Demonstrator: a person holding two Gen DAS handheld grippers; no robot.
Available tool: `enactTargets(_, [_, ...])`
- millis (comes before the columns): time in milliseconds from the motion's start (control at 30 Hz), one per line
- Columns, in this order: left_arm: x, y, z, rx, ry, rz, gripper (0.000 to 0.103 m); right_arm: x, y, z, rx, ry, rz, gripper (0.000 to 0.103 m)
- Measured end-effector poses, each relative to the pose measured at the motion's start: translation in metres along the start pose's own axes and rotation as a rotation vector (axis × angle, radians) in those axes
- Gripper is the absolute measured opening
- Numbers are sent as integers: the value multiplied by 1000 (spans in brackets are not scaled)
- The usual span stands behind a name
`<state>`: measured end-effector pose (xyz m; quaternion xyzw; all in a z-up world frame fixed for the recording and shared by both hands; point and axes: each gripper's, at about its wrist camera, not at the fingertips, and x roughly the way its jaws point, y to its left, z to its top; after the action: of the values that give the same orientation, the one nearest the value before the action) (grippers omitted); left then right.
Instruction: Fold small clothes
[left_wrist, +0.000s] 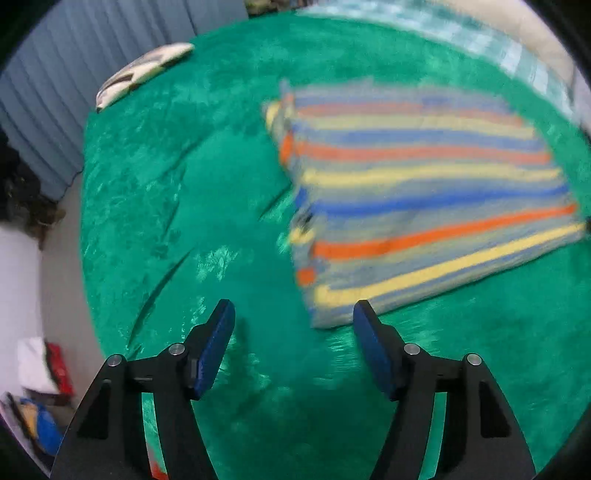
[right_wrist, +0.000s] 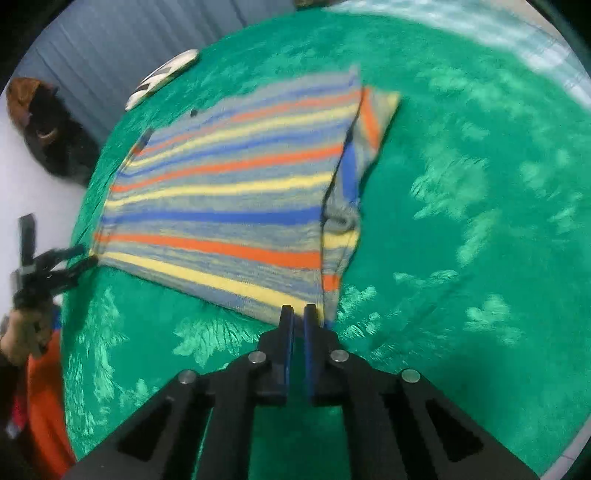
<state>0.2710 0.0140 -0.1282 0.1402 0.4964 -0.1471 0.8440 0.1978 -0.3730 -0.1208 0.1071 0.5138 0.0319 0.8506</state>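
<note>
A striped garment (left_wrist: 417, 192) in blue, orange, yellow and grey lies flat on the green plush cover (left_wrist: 184, 184). My left gripper (left_wrist: 293, 314) is open and empty, just in front of the garment's near left corner. In the right wrist view the garment (right_wrist: 229, 199) has its right side folded over (right_wrist: 354, 184). My right gripper (right_wrist: 299, 314) is shut on the garment's near right corner. The left gripper shows there too (right_wrist: 79, 260), at the garment's left corner.
A folded patterned cloth (left_wrist: 144, 72) lies at the far left edge of the cover, also in the right wrist view (right_wrist: 162, 79). A grey pleated curtain (left_wrist: 74, 74) hangs behind. A light blanket (left_wrist: 498, 40) lies far right. Clutter (left_wrist: 40, 369) sits on the floor at the left.
</note>
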Motion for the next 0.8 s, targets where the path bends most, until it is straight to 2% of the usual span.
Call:
enactTargets(33, [-10,-5,2,-1,-29,-13,81,-9,14,6,-43,-39,5,12])
enactTargets(100, [-20,-19,4,-3,-62,5,89,-6,23,20,-52,-63,18,12])
enactTargets(133, [-21,-25,2,-17,-67,15,90,-2,27,24,-41,-69,36,13])
enactTargets(200, [-11,-29,-7,-41,-36,14,90,16,25,25,-46,-62,2,15])
enactTargets(233, [-6,-34,-18,-44,-10,15,90,31,17,20,-24,-16,-31,18])
enactTargets(267, [-4,-38,-28,-42,12,19,90,48,2,10,36,59,-40,17])
enactTargets(333, [-7,-47,-51,-30,22,16,90,36,-16,-3,121,2,22,12])
enactTargets(400, [-14,-59,-68,-10,-1,5,92,18,-18,-16,156,0,15,9])
enactTargets(467, [-17,-70,-79,2,-33,23,97,-4,-8,-30,150,-31,-59,23])
enactTargets(500, [-17,-74,-83,3,-48,37,99,-12,-4,-36,139,-62,-66,29])
enactTargets(533, [-16,-78,-87,8,-59,57,100,-20,1,-46,135,-96,-70,45])
enactTargets(567, [-13,-80,-88,15,-63,71,101,-24,3,-53,138,-114,-84,56])
enactTargets(667, [-10,-78,-90,0,-61,52,103,-17,0,-88,182,-145,-109,58])
enactTargets(733, [-7,-70,-92,-34,-52,5,103,-13,4,-101,181,-194,-120,58])
enactTargets(800, [-6,-65,-92,-51,-52,-22,103,-12,9,-100,173,-192,-138,59])
